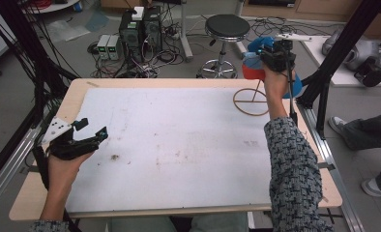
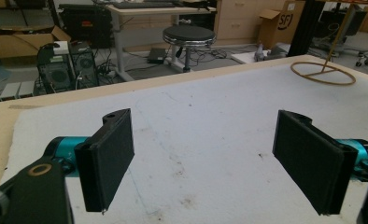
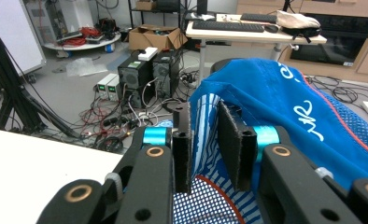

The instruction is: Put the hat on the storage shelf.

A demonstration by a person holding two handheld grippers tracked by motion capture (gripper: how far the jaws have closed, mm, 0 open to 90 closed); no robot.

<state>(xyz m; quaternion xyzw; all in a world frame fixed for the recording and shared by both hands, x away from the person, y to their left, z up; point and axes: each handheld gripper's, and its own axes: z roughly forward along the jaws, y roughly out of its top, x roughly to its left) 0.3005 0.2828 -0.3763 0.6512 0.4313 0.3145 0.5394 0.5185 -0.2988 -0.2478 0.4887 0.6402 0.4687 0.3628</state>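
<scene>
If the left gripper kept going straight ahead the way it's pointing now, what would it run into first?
Probably nothing on the table. The left gripper, jaws wide open, points low across the bare white sheet toward the table's far edge. The wooden ring stand sits off to one side of that line, though depth is hard to judge.

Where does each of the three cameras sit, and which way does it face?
High view: above the person's side, looking down on the table; both forearms show.
Left gripper view: on the left gripper, facing across the table to the wooden ring stand; jaws wide apart.
Right gripper view: on the right gripper, facing the blue cloth between its near-shut jaws.
Shared: high and left views show the ring stand.
</scene>
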